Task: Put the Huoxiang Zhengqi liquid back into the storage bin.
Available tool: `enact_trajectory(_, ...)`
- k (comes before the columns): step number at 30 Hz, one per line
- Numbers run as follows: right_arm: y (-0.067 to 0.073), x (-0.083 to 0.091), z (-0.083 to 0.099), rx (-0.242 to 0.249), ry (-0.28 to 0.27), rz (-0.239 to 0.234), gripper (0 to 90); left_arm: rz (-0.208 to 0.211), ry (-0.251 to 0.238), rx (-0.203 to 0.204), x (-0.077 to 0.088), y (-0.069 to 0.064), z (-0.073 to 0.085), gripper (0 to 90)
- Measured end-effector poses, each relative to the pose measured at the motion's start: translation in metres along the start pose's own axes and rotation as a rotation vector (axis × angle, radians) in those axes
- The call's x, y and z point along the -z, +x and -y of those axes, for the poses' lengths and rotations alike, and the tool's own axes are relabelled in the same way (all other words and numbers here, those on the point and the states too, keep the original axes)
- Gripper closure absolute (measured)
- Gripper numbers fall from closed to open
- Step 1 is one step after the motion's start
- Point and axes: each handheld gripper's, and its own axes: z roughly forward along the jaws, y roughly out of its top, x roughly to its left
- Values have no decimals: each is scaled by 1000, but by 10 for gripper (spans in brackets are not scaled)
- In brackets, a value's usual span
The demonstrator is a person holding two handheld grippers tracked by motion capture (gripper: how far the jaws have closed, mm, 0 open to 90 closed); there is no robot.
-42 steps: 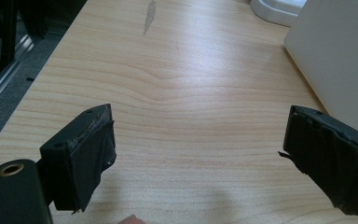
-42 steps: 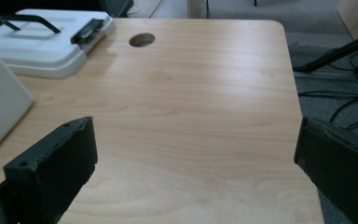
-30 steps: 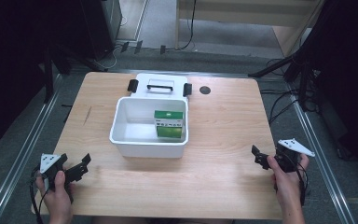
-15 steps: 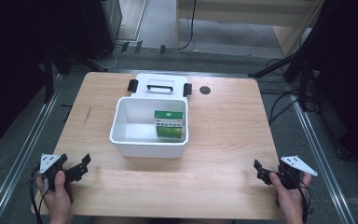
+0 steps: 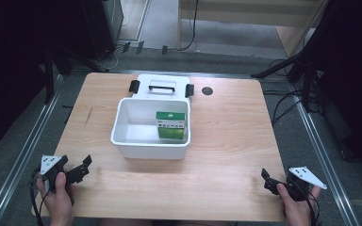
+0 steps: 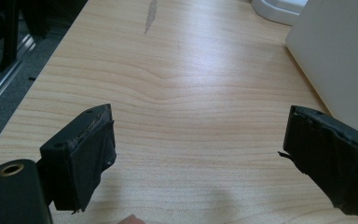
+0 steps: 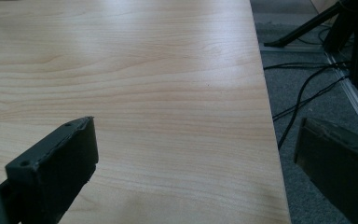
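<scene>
A white open box stands in the middle of the wooden table, with a green and white carton upright inside it at the right. Its white lid with a black handle lies flat just behind it. My left gripper rests open at the table's front left corner, nothing between its jaws; the box's white wall rises to its right. My right gripper is open and empty at the front right corner, one jaw hanging past the table's right edge.
A small dark round hole sits in the tabletop behind and right of the box. Metal rails run along both sides of the table. Black stand legs and cables lie on the grey floor to the right.
My right gripper has drawn back toward the front right corner of the table. The left gripper, box and carton have stayed where they were.
</scene>
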Motion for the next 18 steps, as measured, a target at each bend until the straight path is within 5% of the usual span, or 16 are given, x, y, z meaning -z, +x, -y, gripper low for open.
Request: enact_trajectory(18,8,1,2,32,27,-17,20,0,7,-5,0,0,0,96)
